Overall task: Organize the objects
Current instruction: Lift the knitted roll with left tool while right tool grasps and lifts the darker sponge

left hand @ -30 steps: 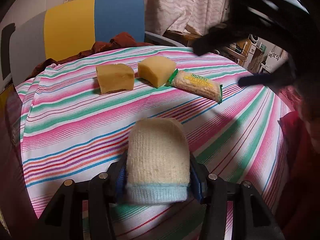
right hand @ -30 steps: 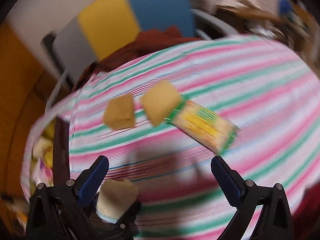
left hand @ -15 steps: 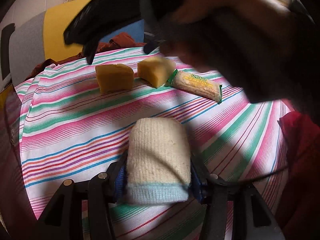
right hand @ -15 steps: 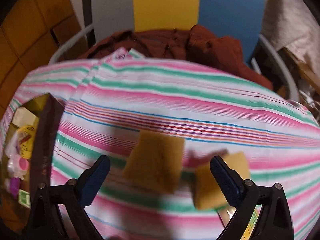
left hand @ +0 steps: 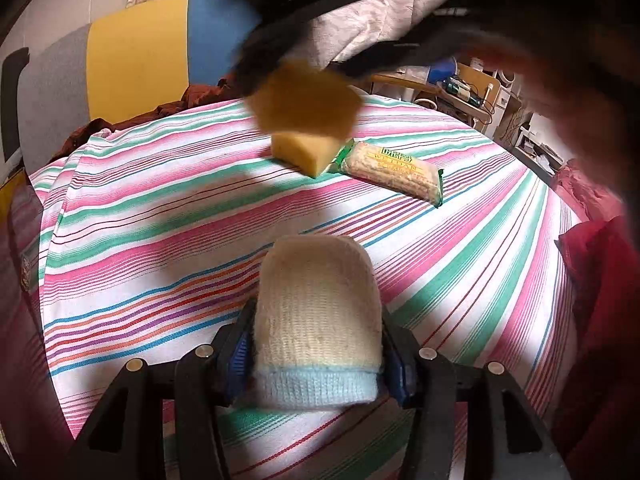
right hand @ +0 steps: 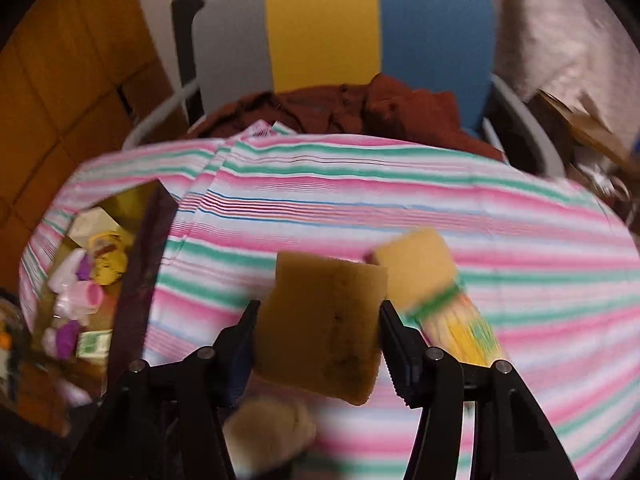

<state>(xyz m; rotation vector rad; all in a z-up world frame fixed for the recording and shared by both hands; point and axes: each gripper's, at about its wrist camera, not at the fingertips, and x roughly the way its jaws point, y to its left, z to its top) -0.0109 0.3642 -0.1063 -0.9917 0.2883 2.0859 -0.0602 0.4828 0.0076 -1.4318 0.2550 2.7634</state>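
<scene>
The left tongs grip a cream knitted sock with a pale blue cuff over the bench with its pink, green and white striped cloth. The right tongs clamp a brown-yellow square sponge, lifted off the cloth. Beyond lie a paler yellow sponge block and, touching it, a green-edged wrapped snack bar. At the bench's left edge, a dark-walled open box holds small pink, purple and yellow items, too blurred to identify.

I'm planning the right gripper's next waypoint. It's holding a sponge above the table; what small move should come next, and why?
Probably swing the right gripper left toward the open box at the table's edge. Its brown sponge is clamped and lifted, and that box already holds small items.
</scene>
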